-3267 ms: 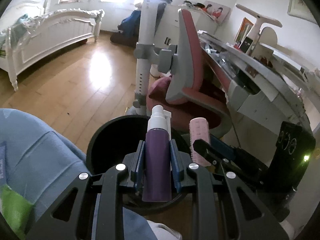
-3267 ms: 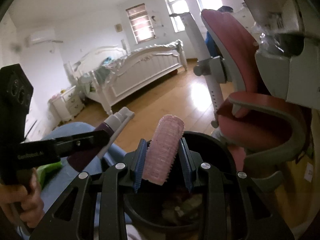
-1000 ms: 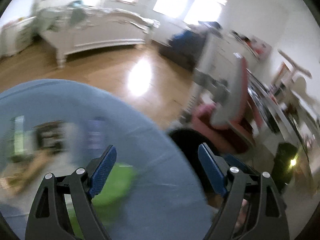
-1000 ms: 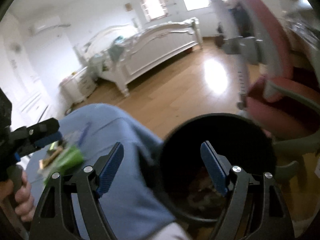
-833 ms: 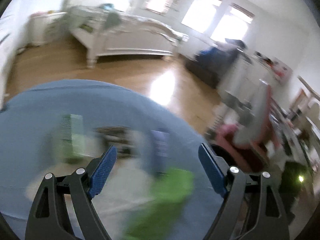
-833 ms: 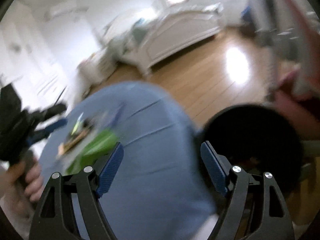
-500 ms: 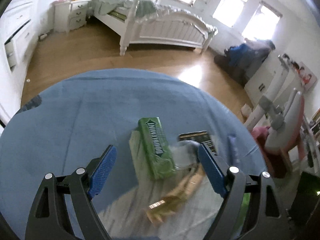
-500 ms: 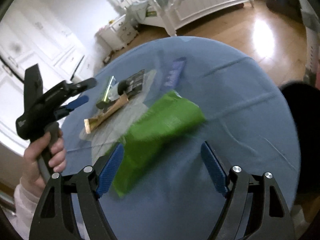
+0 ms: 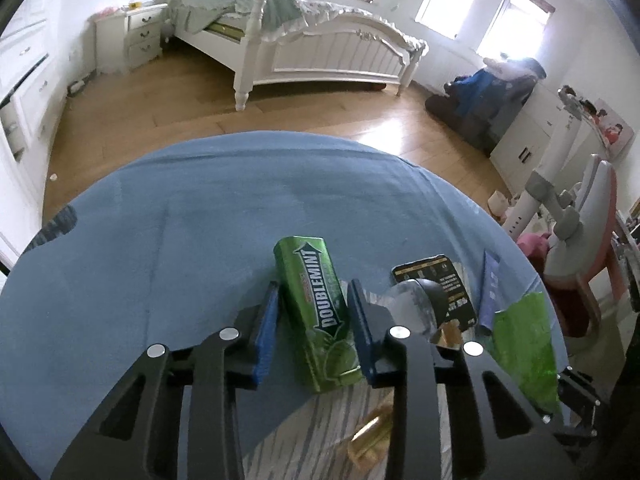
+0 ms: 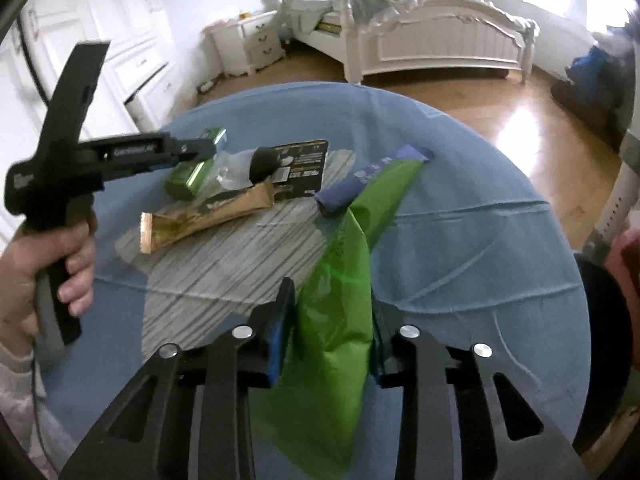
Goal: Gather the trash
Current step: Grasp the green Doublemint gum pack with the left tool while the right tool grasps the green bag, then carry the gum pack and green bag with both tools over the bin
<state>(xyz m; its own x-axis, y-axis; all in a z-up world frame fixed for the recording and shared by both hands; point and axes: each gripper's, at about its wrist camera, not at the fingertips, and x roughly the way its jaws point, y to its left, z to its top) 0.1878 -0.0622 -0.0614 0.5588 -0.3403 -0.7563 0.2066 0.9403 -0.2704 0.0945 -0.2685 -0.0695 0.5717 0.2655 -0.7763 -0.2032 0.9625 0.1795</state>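
Note:
A green Doublemint gum pack (image 9: 320,316) lies on the round blue table (image 9: 180,248), between the two fingers of my left gripper (image 9: 314,324), which are closed against its sides. A crumpled green plastic wrapper (image 10: 340,312) lies between the fingers of my right gripper (image 10: 330,320), which pinch it. The left gripper (image 10: 188,150) and the gum pack (image 10: 196,170) also show in the right wrist view. A gold wrapper (image 10: 208,216), a black packet (image 10: 304,168), a black cap (image 10: 264,162) and a purple sachet (image 10: 368,180) lie nearby.
The black trash bin (image 10: 604,332) stands at the table's right edge. A striped grey mat (image 10: 236,256) lies under the trash. A pink chair (image 9: 592,256) stands right of the table. A white bed (image 9: 312,48) is across the wooden floor.
Both grippers dropped the purple bottle and pink roller at the bin, swung left to the table and lowered. The left has closed around the gum pack, the right around the green wrapper.

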